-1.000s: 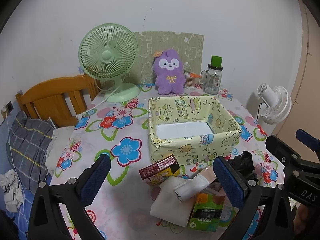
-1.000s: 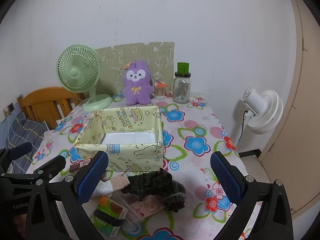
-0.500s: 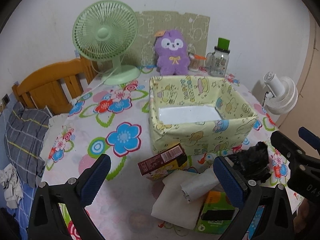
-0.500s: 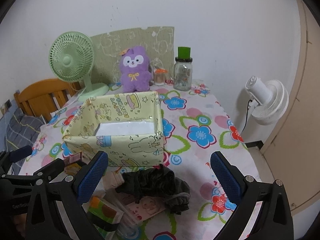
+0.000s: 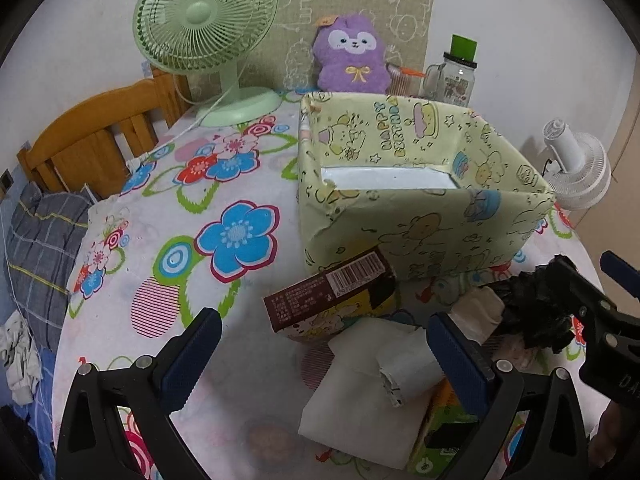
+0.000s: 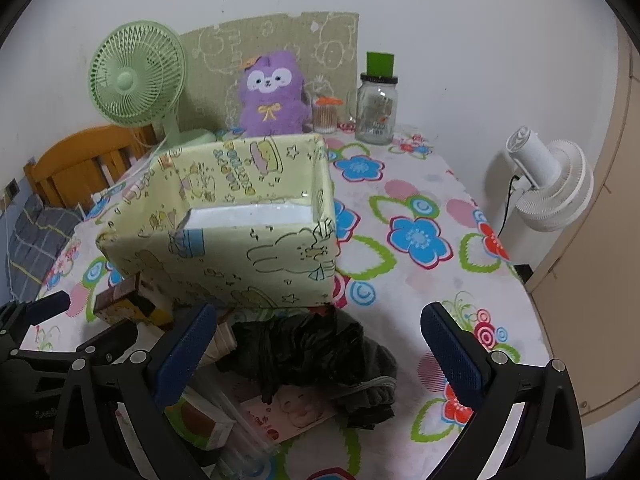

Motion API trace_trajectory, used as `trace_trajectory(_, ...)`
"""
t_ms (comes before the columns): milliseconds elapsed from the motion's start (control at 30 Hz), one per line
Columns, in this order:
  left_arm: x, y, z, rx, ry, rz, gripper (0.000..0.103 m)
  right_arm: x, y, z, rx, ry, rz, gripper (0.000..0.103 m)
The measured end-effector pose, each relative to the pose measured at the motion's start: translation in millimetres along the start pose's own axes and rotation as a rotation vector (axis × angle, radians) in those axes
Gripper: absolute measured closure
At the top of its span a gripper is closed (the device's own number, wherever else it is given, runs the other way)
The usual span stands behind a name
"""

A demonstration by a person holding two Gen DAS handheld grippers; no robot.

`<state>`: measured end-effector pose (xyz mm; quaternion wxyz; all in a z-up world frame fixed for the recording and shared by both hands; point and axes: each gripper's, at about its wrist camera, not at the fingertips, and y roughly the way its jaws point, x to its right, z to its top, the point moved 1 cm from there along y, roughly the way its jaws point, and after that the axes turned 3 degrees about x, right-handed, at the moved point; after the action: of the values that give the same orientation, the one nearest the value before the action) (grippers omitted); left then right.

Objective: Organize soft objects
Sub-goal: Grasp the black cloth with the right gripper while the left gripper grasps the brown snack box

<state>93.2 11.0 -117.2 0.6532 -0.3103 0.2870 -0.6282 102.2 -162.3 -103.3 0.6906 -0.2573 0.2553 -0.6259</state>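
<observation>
A yellow-green cartoon-print box (image 5: 424,216) (image 6: 240,248) with a bare white floor stands mid-table. Heaped before it are a brown carton (image 5: 328,292), a folded white cloth (image 5: 360,404), a white roll (image 5: 408,364), a green packet (image 5: 436,440) and a crumpled black cloth (image 6: 308,356) (image 5: 532,312). My left gripper (image 5: 320,352) hangs open above the white cloth and carton. Over the black cloth my right gripper (image 6: 316,344) is open, touching nothing. A purple plush (image 5: 350,60) (image 6: 272,96) sits against the back wall.
A green desk fan (image 5: 204,32) stands back left, a glass jar with green lid (image 6: 376,108) and a small cup of sticks (image 6: 325,114) back right. A wooden chair (image 5: 100,136) borders the table's left; a white fan (image 6: 548,184) stands beyond the right edge.
Both grippers have moved forward and down toward the heap in front of the box, which looms larger. Their jaws stay open; nothing was taken hold of.
</observation>
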Motion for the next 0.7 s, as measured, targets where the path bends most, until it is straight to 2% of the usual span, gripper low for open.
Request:
trace_trajectory(267,2,15,2,-0.027,0.007,0.004,0.000,1,21,-8,-0.055,0.005,0.003,0.001)
trace_trajectory(500,3,32,4,-0.062,0.002,-0.001,0.000,-1,39,-13,-0.120,0.010,0.028,0.020)
trace_trajectory(700,1,45,4,-0.088,-0.013,-0.006,0.000,-6,49,-14,-0.134,0.002,0.033,0.027)
